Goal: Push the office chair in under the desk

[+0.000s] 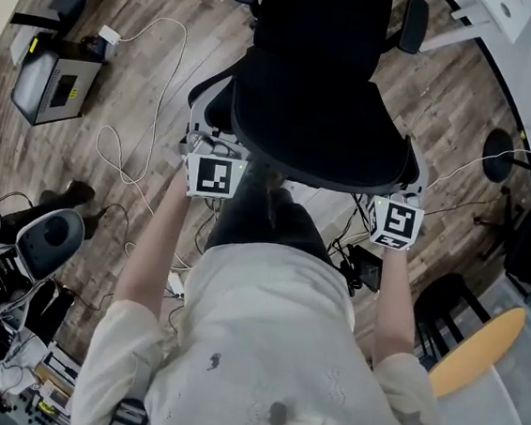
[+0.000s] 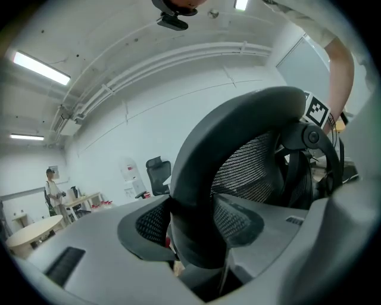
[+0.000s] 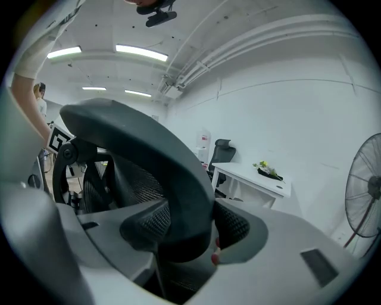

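Note:
The black mesh office chair [image 1: 316, 90] stands on the wood floor right in front of me, its backrest towards me. My left gripper [image 1: 208, 150] is closed around the left side of the backrest's black rim [image 2: 238, 119], which fills the gap between the pads [image 2: 149, 223]. My right gripper [image 1: 408, 182] clasps the right side of the same rim [image 3: 137, 131], pads [image 3: 244, 229] against it. Beyond the chair, at the top right of the head view, a corner of a white desk [image 1: 494, 12] shows.
White and black cables [image 1: 126, 150] lie on the floor to the left, by a black box [image 1: 57, 86]. A fan base [image 1: 497, 165] and a yellow round top [image 1: 479, 350] are on the right. The right gripper view shows a white desk [image 3: 256, 177], another chair [image 3: 223, 152] and a fan [image 3: 366, 190].

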`<state>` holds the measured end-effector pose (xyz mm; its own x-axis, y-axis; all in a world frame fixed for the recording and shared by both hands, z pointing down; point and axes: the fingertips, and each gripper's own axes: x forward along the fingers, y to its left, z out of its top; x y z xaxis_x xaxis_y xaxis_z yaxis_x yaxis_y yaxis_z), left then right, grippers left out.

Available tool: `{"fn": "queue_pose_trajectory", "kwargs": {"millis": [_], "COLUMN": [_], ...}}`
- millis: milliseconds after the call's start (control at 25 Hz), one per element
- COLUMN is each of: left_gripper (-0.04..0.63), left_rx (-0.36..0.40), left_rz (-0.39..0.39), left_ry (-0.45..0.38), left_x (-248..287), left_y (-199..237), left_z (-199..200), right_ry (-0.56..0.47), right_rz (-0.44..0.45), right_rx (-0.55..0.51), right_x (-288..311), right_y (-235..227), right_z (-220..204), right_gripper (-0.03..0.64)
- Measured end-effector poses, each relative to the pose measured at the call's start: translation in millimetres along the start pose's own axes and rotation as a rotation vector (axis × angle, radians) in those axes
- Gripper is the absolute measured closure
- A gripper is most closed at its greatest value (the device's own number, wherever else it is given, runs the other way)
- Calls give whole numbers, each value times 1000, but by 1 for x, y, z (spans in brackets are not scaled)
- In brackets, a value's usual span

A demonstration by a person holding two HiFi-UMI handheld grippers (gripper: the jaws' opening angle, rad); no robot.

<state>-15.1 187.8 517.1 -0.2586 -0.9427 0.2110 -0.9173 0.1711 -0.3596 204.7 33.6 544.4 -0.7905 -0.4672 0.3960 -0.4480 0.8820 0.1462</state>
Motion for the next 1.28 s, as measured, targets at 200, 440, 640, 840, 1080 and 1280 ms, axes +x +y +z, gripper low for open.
{"fn": "queue_pose_trajectory", "kwargs": {"millis": [200,440,640,840,1080,1280], "left_gripper": [356,356,356,357,356,356], "left_rx": [-22,5,10,-4,3,14], "left_rz": [-7,-35,-45,-65,-85,-101], "left_ry": [-1,-36,-12,-23,-29,-39], "left_x": [12,26,36,50,70,85], "left_y": [6,19,22,30,37,44], "left_z": [-4,0,-1,-1,-1,4], "right_ry": [13,14,17,19,25,29], "right_rz": [15,-7,-26,-46,-69,-86], "right_rx": [36,44,47,57,69,77], "right_x": [8,20,23,32,45,54], "right_y": [-2,-1,-7,-10,-16,-22], "right_z": [1,6,11,16,18,23], "right_gripper": [379,379,379,379,379,379]}}
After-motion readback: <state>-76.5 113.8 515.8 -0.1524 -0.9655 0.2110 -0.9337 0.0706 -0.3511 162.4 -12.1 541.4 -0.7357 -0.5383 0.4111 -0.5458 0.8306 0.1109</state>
